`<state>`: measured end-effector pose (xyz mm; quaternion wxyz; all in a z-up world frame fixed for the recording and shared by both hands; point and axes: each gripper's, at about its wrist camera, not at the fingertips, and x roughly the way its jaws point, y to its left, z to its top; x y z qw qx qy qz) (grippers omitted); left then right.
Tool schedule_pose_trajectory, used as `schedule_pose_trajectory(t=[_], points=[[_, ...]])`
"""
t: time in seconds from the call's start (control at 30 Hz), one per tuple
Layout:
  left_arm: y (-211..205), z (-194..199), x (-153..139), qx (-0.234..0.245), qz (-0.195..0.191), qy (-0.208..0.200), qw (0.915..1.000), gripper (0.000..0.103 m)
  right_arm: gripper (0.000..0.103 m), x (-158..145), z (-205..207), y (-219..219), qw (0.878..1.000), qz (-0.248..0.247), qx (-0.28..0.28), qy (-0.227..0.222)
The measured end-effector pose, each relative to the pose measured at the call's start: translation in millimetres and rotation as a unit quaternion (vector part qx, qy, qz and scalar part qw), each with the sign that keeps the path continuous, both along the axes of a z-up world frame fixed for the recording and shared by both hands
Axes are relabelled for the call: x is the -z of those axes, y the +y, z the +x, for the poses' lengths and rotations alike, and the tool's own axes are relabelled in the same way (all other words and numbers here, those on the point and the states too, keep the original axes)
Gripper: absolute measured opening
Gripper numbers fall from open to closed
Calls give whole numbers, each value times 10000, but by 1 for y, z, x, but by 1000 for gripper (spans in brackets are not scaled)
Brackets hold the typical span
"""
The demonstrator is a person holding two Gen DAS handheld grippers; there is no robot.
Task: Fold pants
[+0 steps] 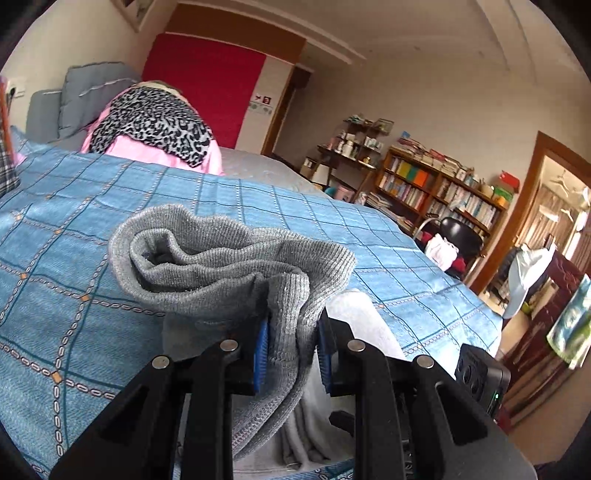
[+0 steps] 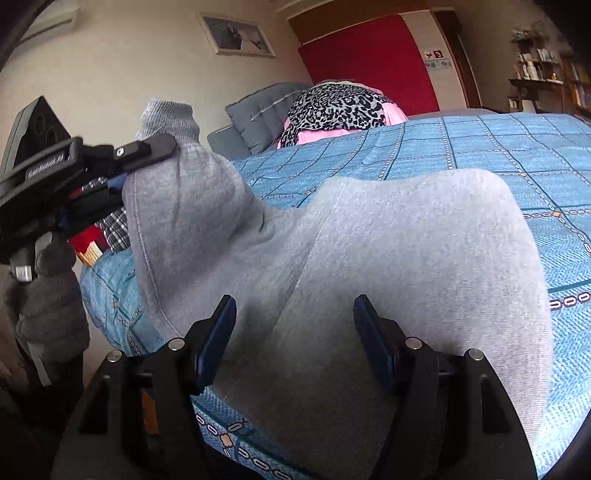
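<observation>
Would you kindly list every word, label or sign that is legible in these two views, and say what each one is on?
"GenRobot.AI", somewhat blurred, on the black side of the left gripper in the right wrist view.
Small signs on the white panel beside the red panel: too small to read.
Book spines on the bookshelf: too small to read.
Framed picture on the wall: no legible text.
</observation>
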<state>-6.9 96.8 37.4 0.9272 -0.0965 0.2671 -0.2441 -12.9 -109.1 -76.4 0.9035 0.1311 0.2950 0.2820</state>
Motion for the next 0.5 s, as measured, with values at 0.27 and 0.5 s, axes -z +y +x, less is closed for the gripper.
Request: schedule_pose_trajectory(t=[0.27,0.5], points=[[-74,-7,4,1011,472,-89,9937,22,68,-9,-1,-42,9978,103,636,-138],[-117,-3,25,1425,763,91,9868,22,68,-14,-4,-78,9918,151,1246,-253]])
